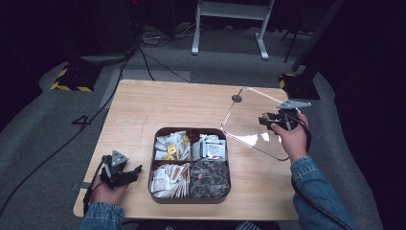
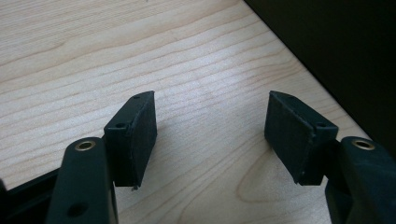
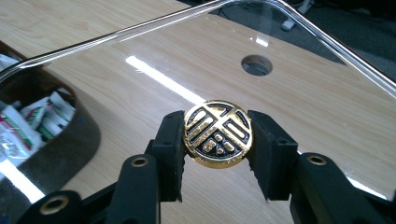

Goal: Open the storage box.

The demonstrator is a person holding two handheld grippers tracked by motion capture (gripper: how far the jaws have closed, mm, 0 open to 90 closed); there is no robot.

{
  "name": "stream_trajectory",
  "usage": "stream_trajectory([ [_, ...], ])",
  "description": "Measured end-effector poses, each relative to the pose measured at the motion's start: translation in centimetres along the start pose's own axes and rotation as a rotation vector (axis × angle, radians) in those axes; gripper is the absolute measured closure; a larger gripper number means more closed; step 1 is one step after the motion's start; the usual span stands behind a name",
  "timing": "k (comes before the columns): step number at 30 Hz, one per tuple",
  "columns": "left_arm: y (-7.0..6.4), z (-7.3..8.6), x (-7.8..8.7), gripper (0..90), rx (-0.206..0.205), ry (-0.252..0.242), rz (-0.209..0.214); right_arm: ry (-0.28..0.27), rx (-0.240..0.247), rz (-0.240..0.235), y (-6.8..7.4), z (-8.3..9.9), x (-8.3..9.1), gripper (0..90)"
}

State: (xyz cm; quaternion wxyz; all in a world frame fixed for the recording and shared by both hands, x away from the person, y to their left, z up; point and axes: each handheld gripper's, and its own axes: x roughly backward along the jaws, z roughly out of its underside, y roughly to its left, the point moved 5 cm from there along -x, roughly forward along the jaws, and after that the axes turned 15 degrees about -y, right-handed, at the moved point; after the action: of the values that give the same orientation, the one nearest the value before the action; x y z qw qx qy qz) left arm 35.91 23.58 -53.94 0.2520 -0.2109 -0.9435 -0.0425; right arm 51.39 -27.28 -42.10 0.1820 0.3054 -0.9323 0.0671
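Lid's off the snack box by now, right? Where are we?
Done: the clear lid is off the divided box. In hand: the right gripper clamps its gold knob, holding it tilted beside the box. Left: setting it down. The left gripper is open over bare table.

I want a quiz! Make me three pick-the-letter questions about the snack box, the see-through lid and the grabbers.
1. Where is the clear lid?
A) on the box
B) right of the box, held by its knob
C) on the floor

2. How many compartments has the brown box?
A) two
B) four
C) six

3. How is the left gripper?
A) open, holding nothing
B) shut on a packet
C) shut on the lid

Answers: 1 B, the right gripper clamps the gold knob while the lid hangs beside the box. 2 B, a cross divider makes four. 3 A, bare table shows between its jaws.
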Motion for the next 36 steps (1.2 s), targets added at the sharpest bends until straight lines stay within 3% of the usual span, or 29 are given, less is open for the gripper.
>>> stream_trajectory([
  [8,0.0,0.0,0.0,34.7,0.000,0.000,0.000,0.034,-0.020,0.031,-1.6,1.5,-1.2,58.2],
  [14,0.0,0.0,0.0,34.7,0.000,0.000,0.000,0.061,0.018,0.042,-2.3,2.8,-2.3,58.2],
  [36,0.0,0.0,0.0,34.7,0.000,0.000,0.000,0.148,-0.040,0.089,-3.9,7.4,-4.4,58.2],
])
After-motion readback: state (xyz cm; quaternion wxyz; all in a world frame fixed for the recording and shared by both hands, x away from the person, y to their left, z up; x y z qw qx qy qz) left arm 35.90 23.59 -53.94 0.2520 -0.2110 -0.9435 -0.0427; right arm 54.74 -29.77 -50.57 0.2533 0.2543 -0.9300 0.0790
